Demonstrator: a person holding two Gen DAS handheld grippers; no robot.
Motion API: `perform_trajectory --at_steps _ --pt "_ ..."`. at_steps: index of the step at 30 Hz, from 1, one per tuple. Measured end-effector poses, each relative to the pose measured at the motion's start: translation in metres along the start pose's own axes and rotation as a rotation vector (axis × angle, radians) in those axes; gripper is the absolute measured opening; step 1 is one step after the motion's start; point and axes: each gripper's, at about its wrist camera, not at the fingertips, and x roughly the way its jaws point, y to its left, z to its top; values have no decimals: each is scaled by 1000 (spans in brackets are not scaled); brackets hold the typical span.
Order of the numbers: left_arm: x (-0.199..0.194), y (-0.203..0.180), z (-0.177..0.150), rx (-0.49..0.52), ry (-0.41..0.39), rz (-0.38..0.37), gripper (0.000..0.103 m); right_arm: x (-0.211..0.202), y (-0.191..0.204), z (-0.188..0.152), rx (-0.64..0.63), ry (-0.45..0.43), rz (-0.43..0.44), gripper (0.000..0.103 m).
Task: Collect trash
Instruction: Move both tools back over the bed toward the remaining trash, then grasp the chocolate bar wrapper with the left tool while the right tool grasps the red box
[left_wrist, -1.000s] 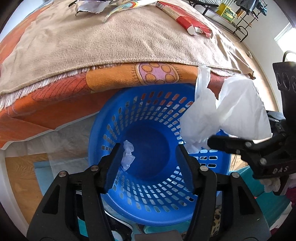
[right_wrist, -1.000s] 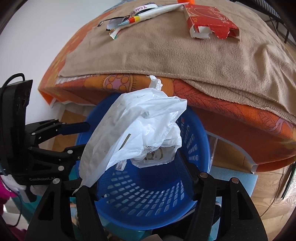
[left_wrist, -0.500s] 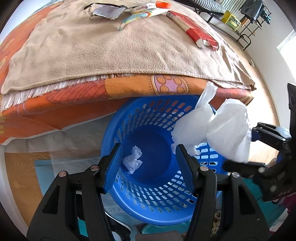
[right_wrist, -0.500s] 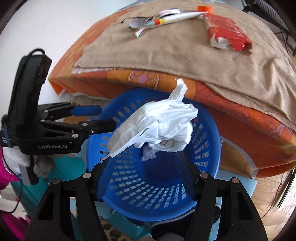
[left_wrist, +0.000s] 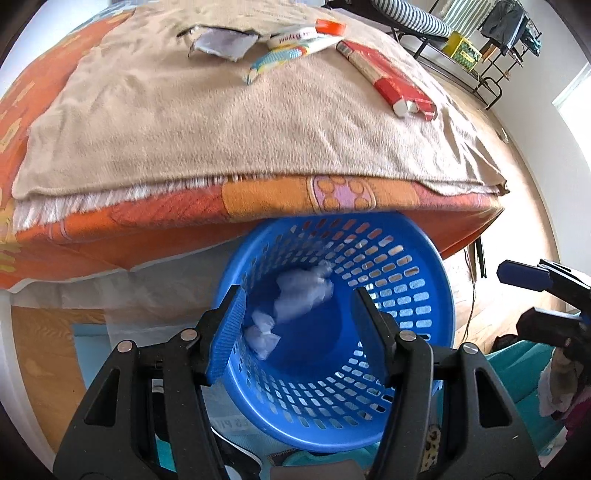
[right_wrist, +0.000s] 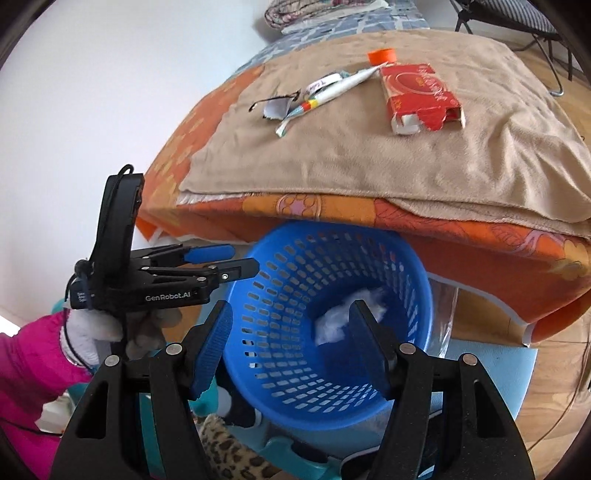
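Note:
A blue perforated basket (left_wrist: 406, 295) (right_wrist: 295, 280) stands on the floor against the bed's edge. A white plastic bag (left_wrist: 303, 291) (right_wrist: 347, 314) and a small crumpled tissue (left_wrist: 262, 332) lie inside it. My left gripper (left_wrist: 297, 332) (right_wrist: 236, 260) is open and empty over the basket's near rim. My right gripper (right_wrist: 291, 343) (left_wrist: 524, 291) is open and empty above the basket. On the beige blanket (left_wrist: 221, 122) (right_wrist: 369, 155) lie a red carton (left_wrist: 391, 85) (right_wrist: 421, 96), a toothpaste tube (left_wrist: 284, 59) (right_wrist: 328, 92), a torn wrapper (left_wrist: 221, 44) (right_wrist: 275, 107) and an orange cap (left_wrist: 330, 26) (right_wrist: 382, 55).
The bed with an orange patterned sheet (left_wrist: 147, 218) (right_wrist: 480, 236) overhangs the basket's far side. A teal object (left_wrist: 517, 373) and leopard-print fabric (right_wrist: 229, 446) lie on the floor by the basket. A metal rack (left_wrist: 480, 44) stands far right.
My right gripper opened and let go of the white plastic bag, which dropped into the basket. Both grippers drew back and up from the basket.

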Motion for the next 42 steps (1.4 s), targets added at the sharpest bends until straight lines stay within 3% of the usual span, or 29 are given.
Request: perform_trajectory --at_steps 5,10,19,21,23,29,32,38,42 --pt "-15 1 20 31 -49 24 61 -3 -2 10 6 -18 -33 65" --pt "-36 13 56 29 -112 21 61 -5 -2 27 -29 -49 -120 65" --pt "-54 47 115 35 -208 105 61 -6 -16 67 -61 -74 -210 67" --pt "-52 53 125 32 -213 110 61 -8 -22 80 -70 -85 -227 76" --pt "-50 61 135 19 -219 115 61 -8 -28 93 -70 -104 -245 78" --pt "-38 75 163 -42 -201 61 61 2 -56 143 -30 -127 -318 79" --pt "-31 78 172 -47 -194 62 61 14 -66 162 -10 -106 -301 79" --pt "-19 86 185 -89 -178 27 61 42 -85 182 70 -63 -273 79" --pt "-8 86 190 -80 -160 40 61 54 -85 189 50 -41 -295 79"
